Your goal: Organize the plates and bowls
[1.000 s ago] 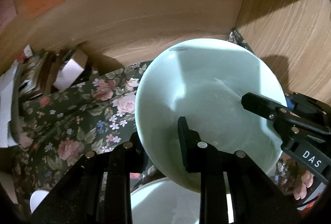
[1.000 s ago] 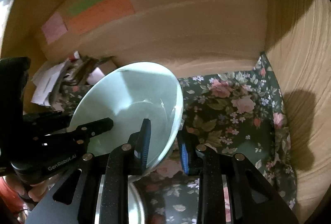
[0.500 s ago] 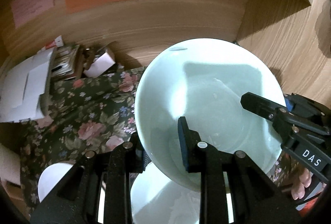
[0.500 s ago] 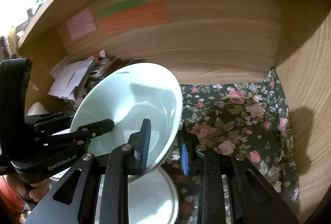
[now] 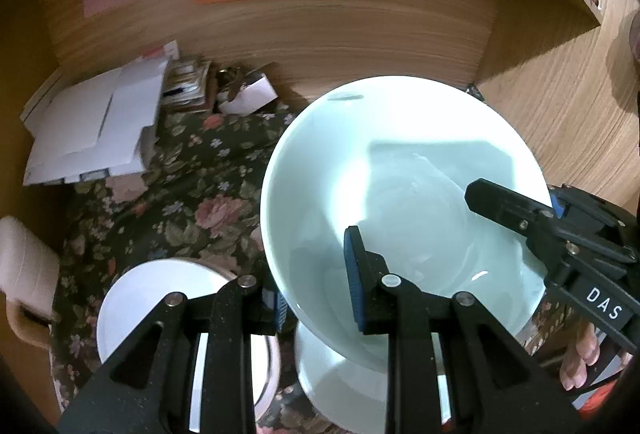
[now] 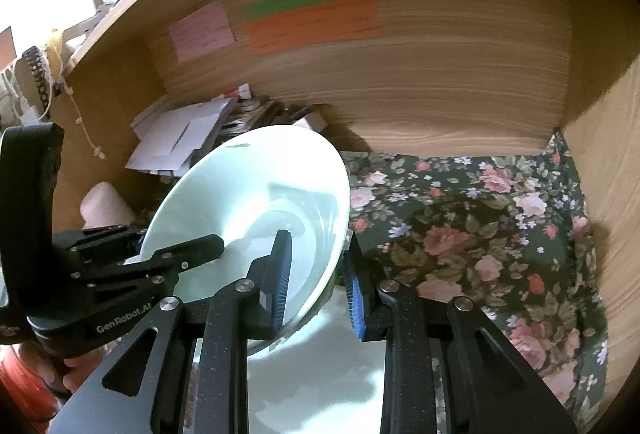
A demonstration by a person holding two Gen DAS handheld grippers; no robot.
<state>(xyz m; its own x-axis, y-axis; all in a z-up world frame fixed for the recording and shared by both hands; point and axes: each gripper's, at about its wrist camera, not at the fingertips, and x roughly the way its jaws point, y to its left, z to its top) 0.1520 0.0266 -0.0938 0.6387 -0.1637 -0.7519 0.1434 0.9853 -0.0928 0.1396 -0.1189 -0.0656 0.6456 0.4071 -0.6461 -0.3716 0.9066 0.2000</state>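
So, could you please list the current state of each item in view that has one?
Pale green bowl: lifted, tilted, empty, gripped on opposite rims.
Left gripper: jaws shut on the bowl's rim.
Right gripper: jaws shut on the bowl's rim.
White plate: resting on the floral cloth, empty.
Plate under the bowl: lying flat, empty.

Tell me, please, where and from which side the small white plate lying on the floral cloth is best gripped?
Grip the small white plate by its thin rim, one finger above and one beneath, probably coming in low from the near edge. It lies flat on the floral cloth, so only the rim offers purchase. Both grippers, left and right, now clamp the pale green bowl, so one must release first.
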